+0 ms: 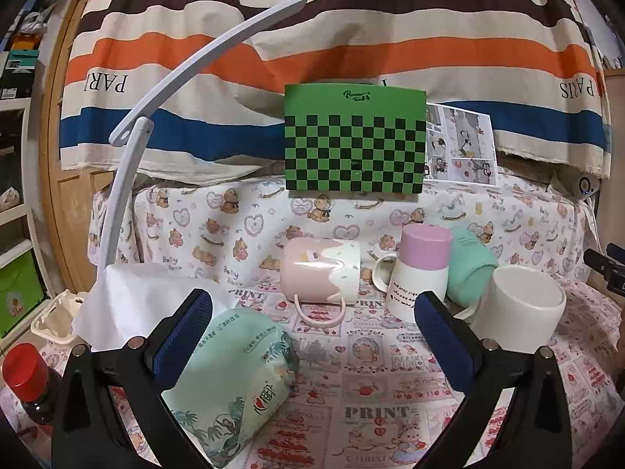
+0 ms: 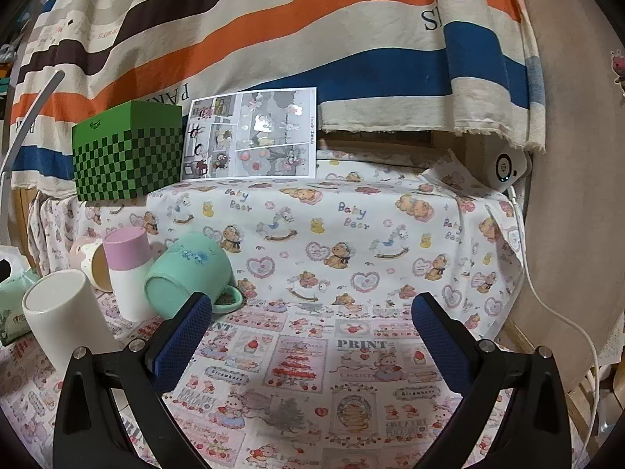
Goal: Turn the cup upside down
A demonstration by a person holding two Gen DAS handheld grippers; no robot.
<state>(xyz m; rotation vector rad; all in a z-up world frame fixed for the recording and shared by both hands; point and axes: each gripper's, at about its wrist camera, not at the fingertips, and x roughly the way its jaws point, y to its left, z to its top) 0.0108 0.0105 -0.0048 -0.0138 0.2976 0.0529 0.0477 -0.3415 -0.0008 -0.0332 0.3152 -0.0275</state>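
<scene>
Four cups clustered mid-right of the left view: white cup (image 1: pixel 519 305) and pink-topped cup (image 1: pixel 420 269) already bottom-up, pink mug (image 1: pixel 320 269) and green mug (image 1: pixel 468 269) tipped over. Both sets of jaws wide apart, empty. Can't tell which cup's meant, or the stage.

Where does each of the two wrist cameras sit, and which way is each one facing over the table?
Left wrist: sits behind the open left gripper, low over the table, facing the green checkered box; tissue pack between its fingers; only its own fingers show.
Right wrist: sits behind the open right gripper, further right, facing the comic print; only its own fingers show.
Shared: white cup, teal mug, pink-topped cup, the box.
</scene>
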